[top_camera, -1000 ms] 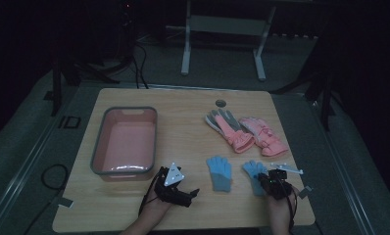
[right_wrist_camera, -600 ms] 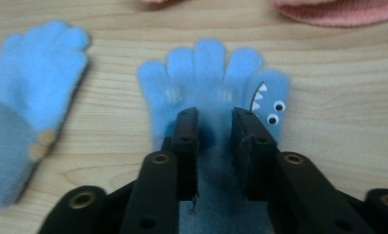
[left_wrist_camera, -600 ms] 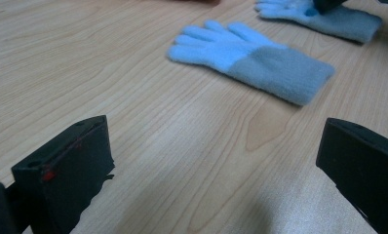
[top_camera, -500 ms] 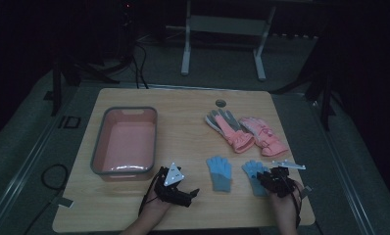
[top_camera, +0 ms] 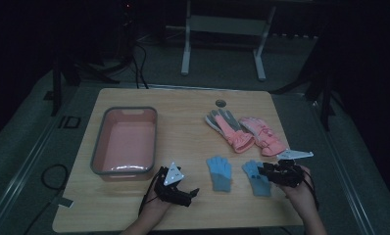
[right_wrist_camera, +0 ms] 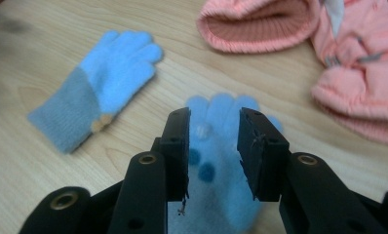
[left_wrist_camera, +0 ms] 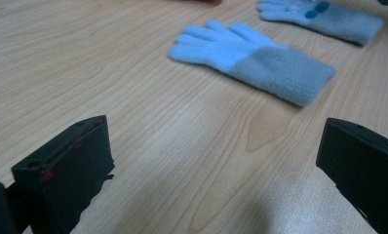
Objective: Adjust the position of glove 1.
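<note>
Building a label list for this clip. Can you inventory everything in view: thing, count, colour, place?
Blue gloves: 2, light blue with grey-blue cuffs, flat on the near right part of the table; left one, right one, the right one under the right gripper's jaws.
Pink gloves: 2, pink, one with a grey palm side, the other beside it, far right of the table.
Bin: 1, pink with a grey rim, left part of the table, nothing seen inside.
Small round thing: 1, dark grey, far edge of the table; too small to tell what it is.
Table: 1, light wood.
Stand: 1, white legs, on the floor beyond the table.
Left gripper: 1, black, jaws wide apart, low over bare wood.
Right gripper: 1, black, jaws partly open over the right blue glove.
</note>
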A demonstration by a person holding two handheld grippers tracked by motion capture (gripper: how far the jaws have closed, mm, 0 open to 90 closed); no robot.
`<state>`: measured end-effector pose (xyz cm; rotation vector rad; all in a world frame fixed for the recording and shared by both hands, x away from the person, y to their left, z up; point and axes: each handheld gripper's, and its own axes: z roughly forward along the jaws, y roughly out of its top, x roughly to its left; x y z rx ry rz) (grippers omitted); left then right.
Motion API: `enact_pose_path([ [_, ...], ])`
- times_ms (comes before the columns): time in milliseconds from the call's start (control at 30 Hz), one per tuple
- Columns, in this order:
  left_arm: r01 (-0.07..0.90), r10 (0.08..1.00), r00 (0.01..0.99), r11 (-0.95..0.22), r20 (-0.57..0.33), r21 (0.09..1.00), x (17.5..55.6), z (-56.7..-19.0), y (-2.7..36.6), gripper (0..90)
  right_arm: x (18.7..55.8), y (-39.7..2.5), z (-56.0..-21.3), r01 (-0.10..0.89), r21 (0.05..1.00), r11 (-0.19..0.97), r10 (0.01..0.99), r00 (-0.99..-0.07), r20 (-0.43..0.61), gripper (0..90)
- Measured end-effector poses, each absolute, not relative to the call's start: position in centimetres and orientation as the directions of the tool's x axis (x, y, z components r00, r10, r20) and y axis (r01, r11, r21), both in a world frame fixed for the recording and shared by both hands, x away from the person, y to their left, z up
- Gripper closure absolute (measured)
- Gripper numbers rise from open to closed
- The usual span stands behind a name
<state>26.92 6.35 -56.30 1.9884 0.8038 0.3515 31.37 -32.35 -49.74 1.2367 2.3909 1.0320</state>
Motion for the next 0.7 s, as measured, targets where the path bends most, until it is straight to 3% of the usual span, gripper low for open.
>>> enact_pose_path([
  [233, 0.396, 0.663, 0.745, -0.350, -0.074, 0.849, 26.9, -56.3, 6.4, 0.1, 31.7, -32.9, -50.3, 0.568, 0.659, 0.494, 0.715, -0.696, 0.065, 64.3],
  [700, 0.395, 0.661, 0.747, -0.354, -0.073, 0.848, 26.9, -56.3, 6.4, 0.1, 31.6, -32.5, -53.8, 0.580, 0.615, 0.534, 0.706, -0.706, 0.053, 66.4],
])
